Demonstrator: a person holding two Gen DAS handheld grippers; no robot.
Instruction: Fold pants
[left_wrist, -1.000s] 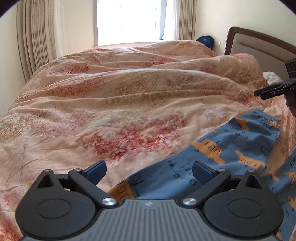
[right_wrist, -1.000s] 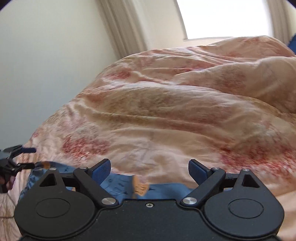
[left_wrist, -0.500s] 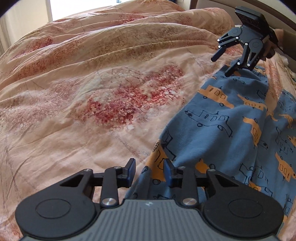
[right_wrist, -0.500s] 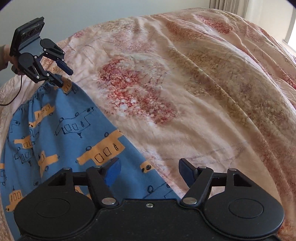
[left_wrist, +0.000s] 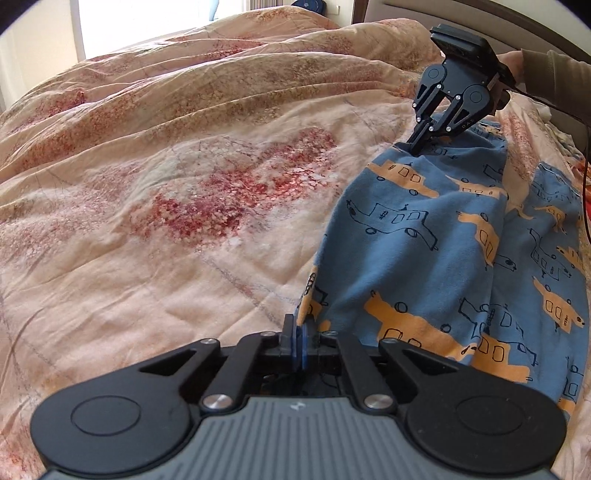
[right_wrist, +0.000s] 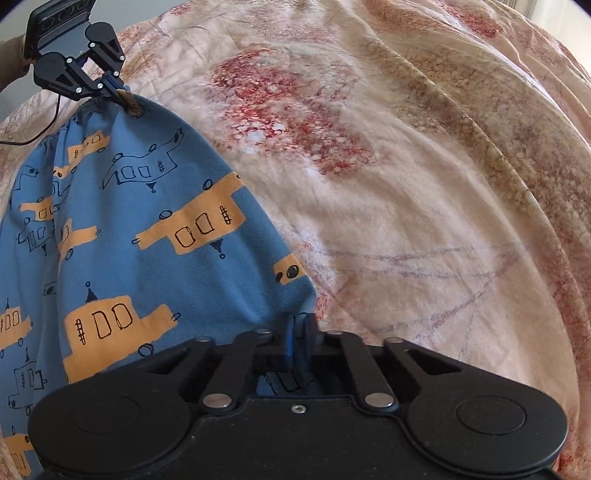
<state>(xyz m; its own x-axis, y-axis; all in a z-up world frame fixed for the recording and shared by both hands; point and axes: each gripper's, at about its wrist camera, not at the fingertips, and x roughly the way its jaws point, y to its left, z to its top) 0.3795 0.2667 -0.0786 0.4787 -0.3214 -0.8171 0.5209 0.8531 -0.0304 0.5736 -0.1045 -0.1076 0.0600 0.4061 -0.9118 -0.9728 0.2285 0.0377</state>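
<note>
- Now my left gripper (left_wrist: 297, 341) is clamped on one end of the pants' (left_wrist: 424, 258) long edge, fingers pressed together over the cloth.
- My right gripper (right_wrist: 297, 341) pinches the other end of that edge the same way, by the gathered waistband.
- Between the two grips the pants lie spread on the duvet (left_wrist: 166, 203), towards its right side, blue with orange trucks.
- Both legs look side by side, so I judge no fold is made yet.
- Left to do: carry this edge across onto the other leg, then fold lengthwise.
</note>
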